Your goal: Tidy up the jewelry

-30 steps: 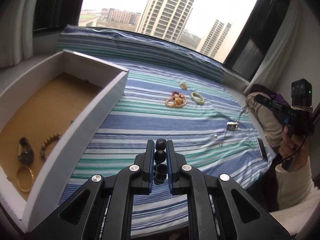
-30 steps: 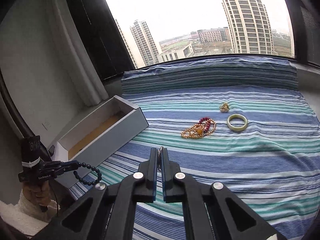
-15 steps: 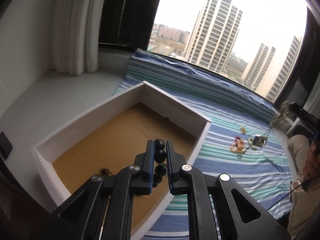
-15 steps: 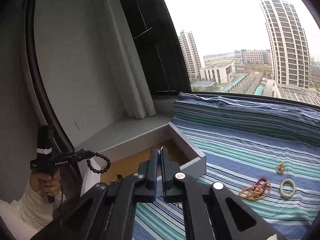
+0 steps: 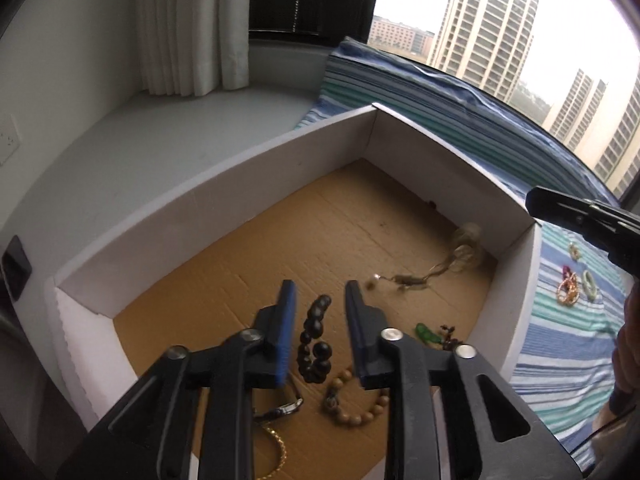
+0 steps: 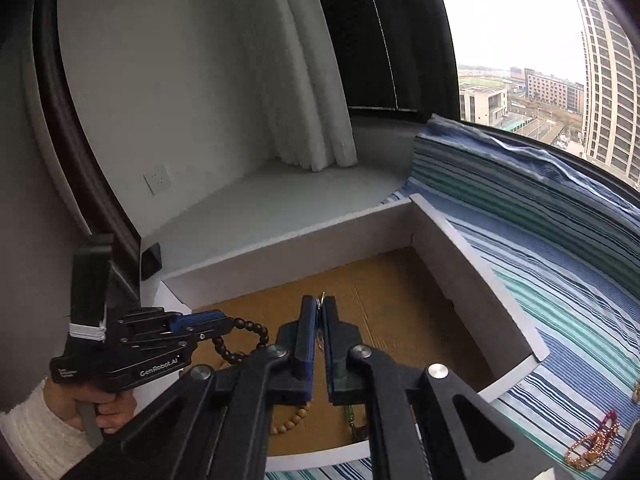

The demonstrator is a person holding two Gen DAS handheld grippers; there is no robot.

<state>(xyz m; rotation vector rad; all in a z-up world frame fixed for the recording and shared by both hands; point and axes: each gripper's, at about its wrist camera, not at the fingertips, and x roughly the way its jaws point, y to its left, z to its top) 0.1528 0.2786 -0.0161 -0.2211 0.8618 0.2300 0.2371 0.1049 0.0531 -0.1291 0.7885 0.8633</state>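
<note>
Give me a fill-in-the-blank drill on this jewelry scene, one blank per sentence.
The left gripper has its jaws ___ around the black bead bracelet.
The right gripper is ___ on a thin chain.
The white box has a brown ___ floor.
The pale green bangle lies on the ___ cloth, outside the box.
Missing words: open; shut; cardboard; striped.

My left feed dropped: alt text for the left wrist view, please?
Left tongs open above the white box, black bead bracelet between them. Wooden beads, a watch and a green pendant lie inside.
</note>
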